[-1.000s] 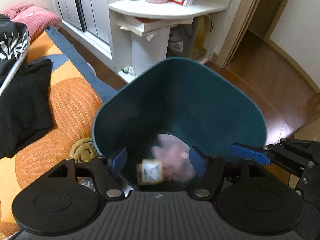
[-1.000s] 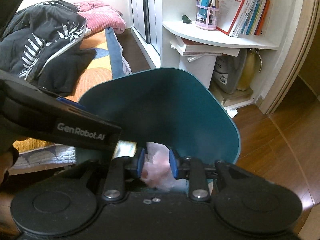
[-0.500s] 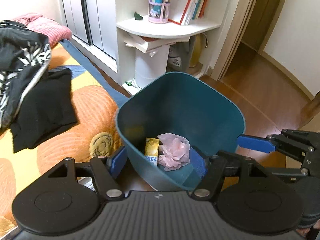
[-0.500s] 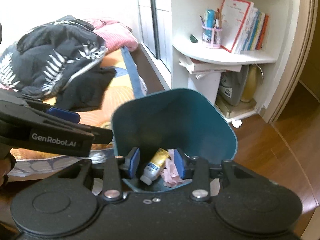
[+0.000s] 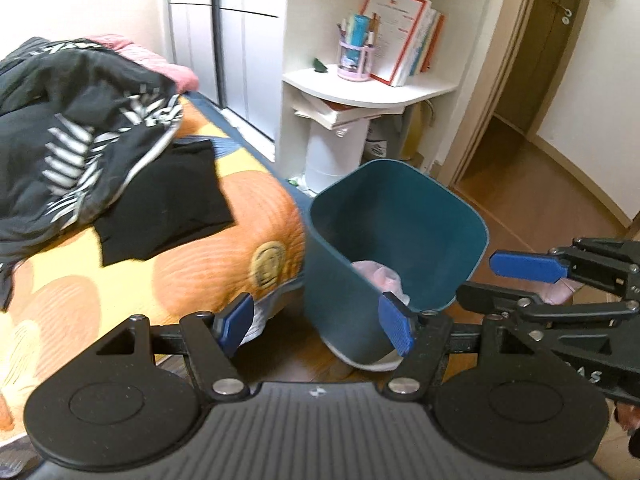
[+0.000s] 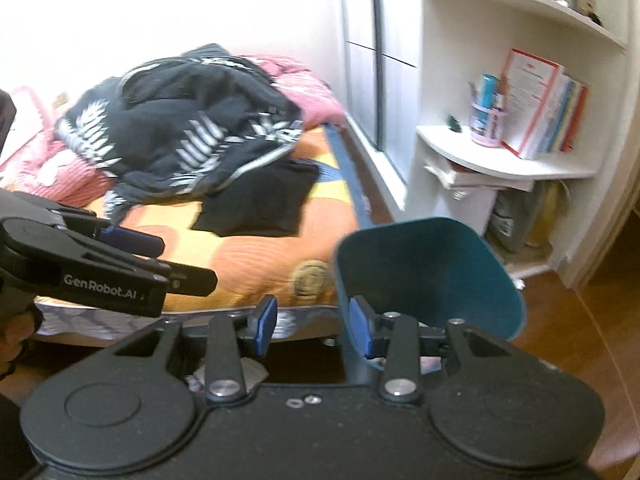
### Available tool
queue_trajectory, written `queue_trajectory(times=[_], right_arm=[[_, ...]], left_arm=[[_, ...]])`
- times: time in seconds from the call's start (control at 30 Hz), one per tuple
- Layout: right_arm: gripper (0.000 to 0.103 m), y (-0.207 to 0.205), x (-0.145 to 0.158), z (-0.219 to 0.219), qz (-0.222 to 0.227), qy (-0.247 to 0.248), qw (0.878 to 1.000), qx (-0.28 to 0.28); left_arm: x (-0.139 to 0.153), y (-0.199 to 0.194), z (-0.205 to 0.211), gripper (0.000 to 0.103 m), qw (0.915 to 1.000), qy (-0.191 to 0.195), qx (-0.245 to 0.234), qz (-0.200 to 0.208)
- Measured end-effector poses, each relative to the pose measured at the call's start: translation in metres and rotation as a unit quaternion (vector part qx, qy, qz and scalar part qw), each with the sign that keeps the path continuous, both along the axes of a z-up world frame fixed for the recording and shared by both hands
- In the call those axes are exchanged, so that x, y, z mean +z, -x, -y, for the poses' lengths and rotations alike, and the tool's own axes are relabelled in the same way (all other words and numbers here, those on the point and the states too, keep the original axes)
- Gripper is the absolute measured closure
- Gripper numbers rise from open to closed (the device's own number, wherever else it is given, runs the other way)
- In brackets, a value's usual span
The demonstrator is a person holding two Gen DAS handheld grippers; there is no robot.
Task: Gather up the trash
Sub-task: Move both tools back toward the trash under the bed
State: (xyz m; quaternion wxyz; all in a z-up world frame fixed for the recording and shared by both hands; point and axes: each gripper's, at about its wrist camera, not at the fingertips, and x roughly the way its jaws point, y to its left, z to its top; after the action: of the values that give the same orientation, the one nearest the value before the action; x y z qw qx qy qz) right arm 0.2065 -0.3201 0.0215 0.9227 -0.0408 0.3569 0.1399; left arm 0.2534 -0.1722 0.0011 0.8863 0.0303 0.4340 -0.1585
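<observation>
Our left claw (image 5: 318,330) stands wide open with nothing between its blue pads (image 5: 396,328). In the left wrist view it hangs above the wooden floor (image 5: 532,184), just in front of the teal trash bin (image 5: 400,216). The bin stands on the floor, tilted a little, right beside the edge of the bed (image 5: 160,280). Inside it we see a crumpled pink bag (image 5: 380,274) lying at the bottom. At the right edge of this view our right claw (image 5: 524,266) shows from the side; its blue pad sits near the bin's rim, apart from it. On the bed lie a black garment (image 5: 168,204) and a black jacket with white leaf print (image 5: 76,148). Behind the bin a white shelf (image 5: 372,88) carries books (image 5: 404,52) and a pink pen holder (image 5: 354,60).

In the right wrist view our right claw (image 6: 312,326) is also open and empty, its pads clearly apart. The teal bin (image 6: 432,272) sits just ahead and to the right of it, the right pad overlapping the bin's near wall in the picture; we cannot tell whether they touch. The left claw (image 6: 132,240) reaches in from the left, above the orange bed cover (image 6: 248,256). This view is blurred, and the bin's contents are hidden from here.
</observation>
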Motion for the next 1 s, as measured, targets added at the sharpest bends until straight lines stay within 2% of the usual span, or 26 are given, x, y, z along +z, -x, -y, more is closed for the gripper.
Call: queue_trajectory(times=[0.2,0.3,0.43,0.5,0.63,0.77,0.9,1.0], right_arm=[[0.062,0.012,-0.001,-0.038,-0.01,-0.026,0.999,0.029],[0.061,0.016,-0.009,-0.06,-0.022,-0.033,0.998,0.046],[0.055,0.018,-0.026,-0.082,-0.044,-0.05,0.996,0.064],[0.054,0.02,-0.036,-0.093,-0.049,-0.06,0.994,0.073],[0.053,0.02,-0.059,-0.113,-0.053,-0.05,0.994,0.084],[0.052,0.011,-0.094,-0.127,-0.099,-0.043,0.991,0.085],[0.052,-0.005,-0.14,-0.138,-0.158,-0.037,0.984,0.068],[0.052,-0.015,-0.172,-0.147,-0.185,-0.031,0.98,0.06]], left_arm=[[0.003,0.036,-0.053,0.034,0.9993,-0.003,0.036,0.004],[0.002,0.056,-0.081,0.027,0.9983,-0.012,0.056,0.013],[-0.006,0.078,-0.113,0.026,0.9968,-0.025,0.075,0.015],[-0.013,0.086,-0.127,0.021,0.9959,-0.03,0.085,0.013],[-0.032,0.095,-0.154,0.021,0.9939,-0.025,0.107,0.0],[-0.063,0.094,-0.177,0.007,0.9909,-0.022,0.13,-0.023],[-0.103,0.087,-0.195,0.006,0.9865,-0.019,0.151,-0.062],[-0.135,0.078,-0.212,0.006,0.9813,-0.017,0.168,-0.093]])
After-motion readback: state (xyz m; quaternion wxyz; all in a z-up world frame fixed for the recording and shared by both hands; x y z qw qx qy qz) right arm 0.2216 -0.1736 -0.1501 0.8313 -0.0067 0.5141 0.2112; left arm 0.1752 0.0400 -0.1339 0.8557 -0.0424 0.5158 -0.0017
